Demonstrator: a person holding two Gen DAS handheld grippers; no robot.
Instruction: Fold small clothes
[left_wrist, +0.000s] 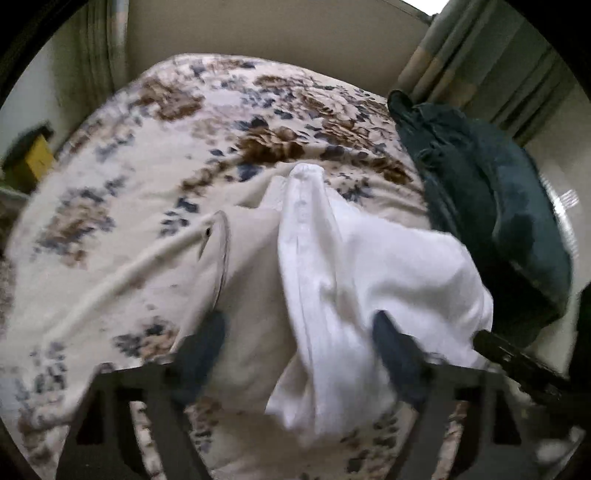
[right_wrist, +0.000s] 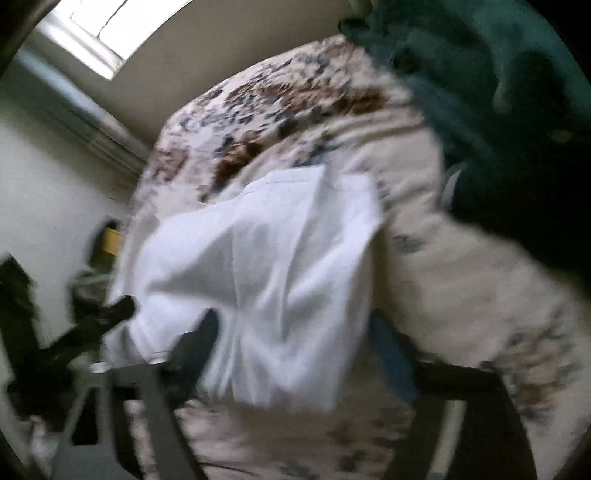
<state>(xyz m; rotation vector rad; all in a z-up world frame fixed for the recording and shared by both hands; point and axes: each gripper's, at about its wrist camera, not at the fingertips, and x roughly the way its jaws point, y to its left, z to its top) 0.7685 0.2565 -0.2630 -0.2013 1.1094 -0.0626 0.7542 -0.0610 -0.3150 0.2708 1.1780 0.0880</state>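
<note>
A: Left hand-held gripper (left_wrist: 299, 354) spread wide, white garment (left_wrist: 354, 273) between its fingers, not pinched

B: Right hand-held gripper (right_wrist: 295, 347) likewise agape; garment lies crumpled on floral bedspread (left_wrist: 122, 206), teal cloth (left_wrist: 487, 206) beside it

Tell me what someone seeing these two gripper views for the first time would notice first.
The bright white garment stands out first, bunched in a loose heap in the middle of the floral bedspread. Both the left gripper and the right gripper hang open above it, pressing on nothing. Next comes the dark teal garment, piled at the bed's right edge near the curtains.
</note>
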